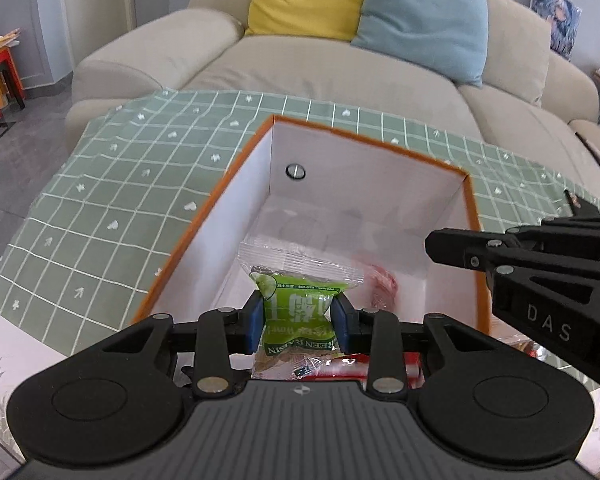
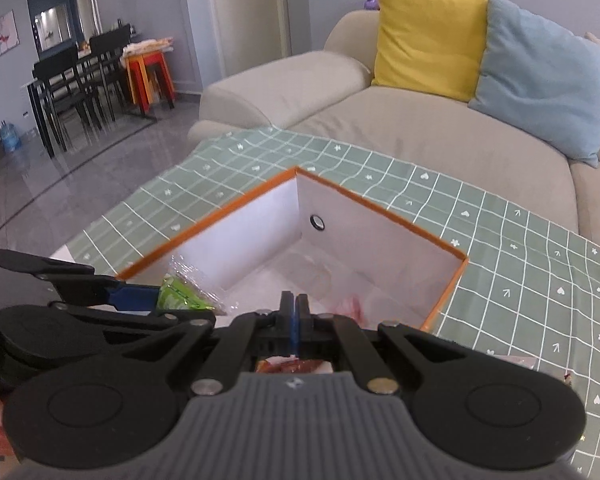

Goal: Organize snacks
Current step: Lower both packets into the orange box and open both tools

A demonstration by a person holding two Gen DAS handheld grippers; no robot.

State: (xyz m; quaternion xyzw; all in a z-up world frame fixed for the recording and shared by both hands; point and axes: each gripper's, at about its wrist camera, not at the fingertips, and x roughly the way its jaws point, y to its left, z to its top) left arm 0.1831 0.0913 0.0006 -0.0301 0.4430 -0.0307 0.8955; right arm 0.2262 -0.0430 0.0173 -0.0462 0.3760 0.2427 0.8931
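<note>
A beige sofa [image 1: 340, 80] stands behind the table [image 1: 100, 200], whose green checked cloth carries an open orange-rimmed box [image 1: 204, 216] with white walls. Over the box's near edge the left gripper [image 1: 299, 316] has its blue fingers [image 1: 255, 320] clamped on a green raisin packet [image 1: 296, 300]. Just beside it the right gripper [image 2: 295, 320] has its fingers pressed together, and a reddish wrapper [image 1: 384, 284] lies blurred on the box floor.

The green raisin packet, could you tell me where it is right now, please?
The green raisin packet is pinched in the left gripper, held above the near end of the orange-rimmed box.
</note>
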